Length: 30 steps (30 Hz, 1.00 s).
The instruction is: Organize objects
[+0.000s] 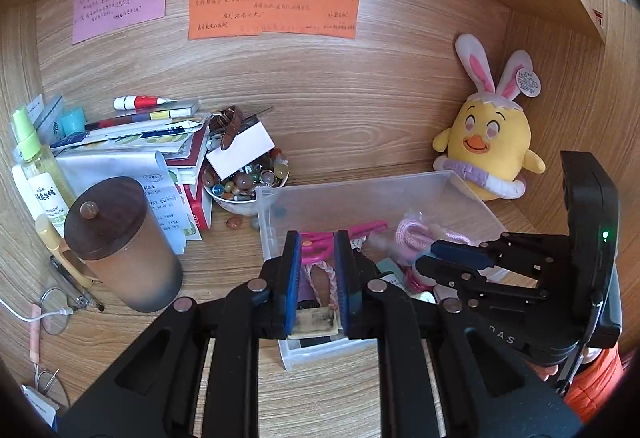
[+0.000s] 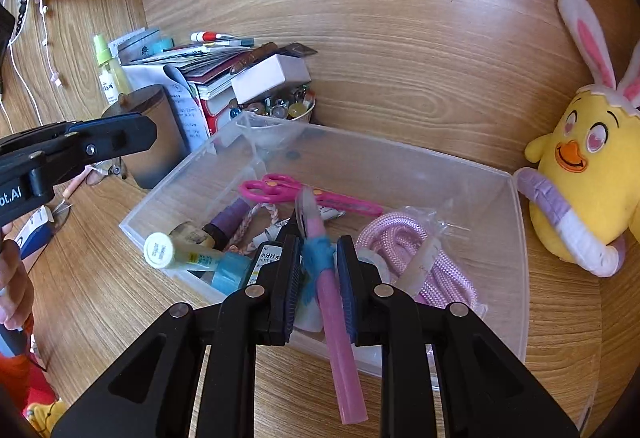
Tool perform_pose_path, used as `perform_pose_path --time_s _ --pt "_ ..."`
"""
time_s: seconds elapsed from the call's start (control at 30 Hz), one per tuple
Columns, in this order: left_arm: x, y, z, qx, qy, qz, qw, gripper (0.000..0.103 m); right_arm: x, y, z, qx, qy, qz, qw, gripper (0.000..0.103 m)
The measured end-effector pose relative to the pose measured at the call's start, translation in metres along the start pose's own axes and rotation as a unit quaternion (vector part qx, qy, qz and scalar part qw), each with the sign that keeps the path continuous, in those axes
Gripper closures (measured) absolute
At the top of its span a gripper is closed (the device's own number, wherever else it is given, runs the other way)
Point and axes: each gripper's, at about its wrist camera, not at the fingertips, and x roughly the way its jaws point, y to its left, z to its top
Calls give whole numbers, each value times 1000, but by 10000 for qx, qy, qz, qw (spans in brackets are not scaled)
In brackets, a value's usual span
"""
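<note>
— At the far left of the wooden desk point(image 2: 400, 78), what is seen?
— A lidded brown cup point(image 1: 120, 246) is stood beside a spray bottle point(image 1: 34, 162) and a pile of books point(image 1: 160, 150); a bowl of beads point(image 1: 244, 184) is set just behind the clear plastic box point(image 2: 516, 262).

— How is the left gripper point(image 1: 316, 270) placed?
— It is held over the box's near end with its blue pads drawn close together; nothing is seen clamped between them, though the contents below are partly hidden.

— And further right?
— The right gripper point(image 2: 319, 270) is closed on a pink stick with blue wrapping point(image 2: 336, 318), held over the box's near wall. Pink scissors point(image 2: 288, 192) and a pink cord point(image 2: 400, 238) are seen lying inside the box. A yellow plush chick point(image 2: 588, 174) is leaned at the box's right, cut off by the frame edge.
</note>
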Motion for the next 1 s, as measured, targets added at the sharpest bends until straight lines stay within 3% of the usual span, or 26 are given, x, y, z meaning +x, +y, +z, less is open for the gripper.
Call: perform_pose_path --time_s 0.3,0.43,0.57,0.73,0.87,1.0 --pt "-11 -1 -11 -21 6 -158 9999 73 -37 1 1 4 -327 167 9993 78" --pt "-23 -5 -21 21 -98 -144 9998 56 -58 5 -5 -72 -490 204 9986 72" --pt "-34 -10 -33 71 -207 -109 9997 44 -76 7 -16 -50 -709 176 9973 52" --pt "-45 -17 -49 9 -320 -4 9995 10 -89 7 -30 56 -764 98 9970 34" --pt "-51 -19 -59 -38 -406 59 9992 4 -99 11 -41 4 -808 -152 9966 17" --pt "-48 -20 -66 -92 -319 43 9994 3 -106 12 -50 119 -805 -197 9965 8"
